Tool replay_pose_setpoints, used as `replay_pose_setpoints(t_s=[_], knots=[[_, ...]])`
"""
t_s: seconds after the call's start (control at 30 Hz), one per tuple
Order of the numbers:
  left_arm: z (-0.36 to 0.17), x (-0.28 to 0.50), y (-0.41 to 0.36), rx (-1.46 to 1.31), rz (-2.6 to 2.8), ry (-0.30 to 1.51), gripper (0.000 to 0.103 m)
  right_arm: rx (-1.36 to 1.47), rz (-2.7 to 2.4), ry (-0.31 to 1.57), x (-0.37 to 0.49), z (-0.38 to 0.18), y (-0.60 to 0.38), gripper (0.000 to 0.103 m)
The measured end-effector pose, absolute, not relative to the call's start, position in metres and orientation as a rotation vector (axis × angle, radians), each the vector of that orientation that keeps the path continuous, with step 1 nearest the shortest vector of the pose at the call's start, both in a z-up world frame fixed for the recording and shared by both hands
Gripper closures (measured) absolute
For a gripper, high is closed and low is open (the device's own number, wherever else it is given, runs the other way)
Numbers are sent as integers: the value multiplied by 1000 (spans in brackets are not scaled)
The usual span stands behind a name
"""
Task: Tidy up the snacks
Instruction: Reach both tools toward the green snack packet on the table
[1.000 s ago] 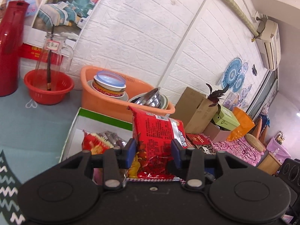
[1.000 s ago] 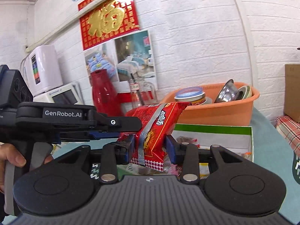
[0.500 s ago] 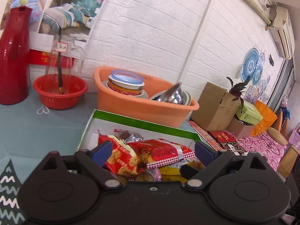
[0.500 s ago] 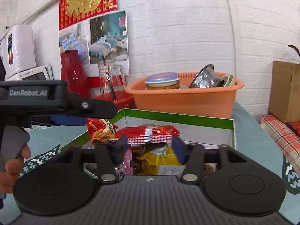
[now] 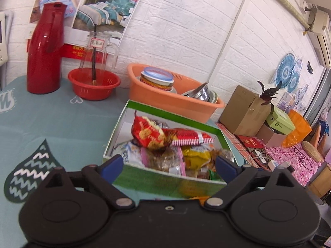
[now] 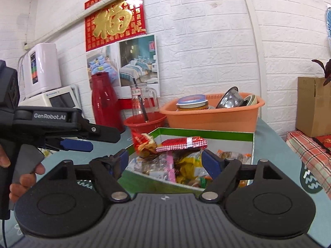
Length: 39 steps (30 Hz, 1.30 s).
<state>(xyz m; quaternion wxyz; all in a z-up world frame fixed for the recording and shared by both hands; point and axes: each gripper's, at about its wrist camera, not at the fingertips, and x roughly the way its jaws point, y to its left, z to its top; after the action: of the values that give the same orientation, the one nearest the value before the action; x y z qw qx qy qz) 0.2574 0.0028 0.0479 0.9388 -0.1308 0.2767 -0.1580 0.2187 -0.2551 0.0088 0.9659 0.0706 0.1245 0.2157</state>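
Observation:
A green-rimmed box [image 5: 175, 116] [image 6: 206, 133] on the teal tablecloth holds several snack packets. A red packet with a checked edge [image 5: 190, 138] [image 6: 182, 143] lies flat on top of the pile, beside a red biscuit packet [image 5: 145, 133] [image 6: 142, 142]. My left gripper [image 5: 168, 168] is open and empty, just in front of the box's near wall. My right gripper [image 6: 165, 161] is open and empty, at the box's near corner. The left gripper also shows in the right wrist view [image 6: 76, 144], held by a hand at the left.
An orange basin [image 5: 175, 101] [image 6: 211, 117] with bowls stands behind the box. A red basket with a glass jug [image 5: 94, 82] and a red thermos [image 5: 45, 57] stand at the back left. Cardboard boxes [image 5: 244, 111] lie beyond the table's right edge.
Both grippers let go of the red checked-edge packet, which now lies on the pile in the box. Both have opened wide and drawn back from the box.

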Motion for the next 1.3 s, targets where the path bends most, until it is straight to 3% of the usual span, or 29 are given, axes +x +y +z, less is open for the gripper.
replay_pose_setpoints(t_s=[0.93,1.13,1.3], knots=[[-9,129,69,-255,-382,689,0,17,698,508,139,-46,-192,0],[-32,126,90,-389,-415,780,0,-13,852,550,122,-50,-157,0],[-36,128,99,-430,-404,795,10,-37,882,563,123,-50,-140,3]])
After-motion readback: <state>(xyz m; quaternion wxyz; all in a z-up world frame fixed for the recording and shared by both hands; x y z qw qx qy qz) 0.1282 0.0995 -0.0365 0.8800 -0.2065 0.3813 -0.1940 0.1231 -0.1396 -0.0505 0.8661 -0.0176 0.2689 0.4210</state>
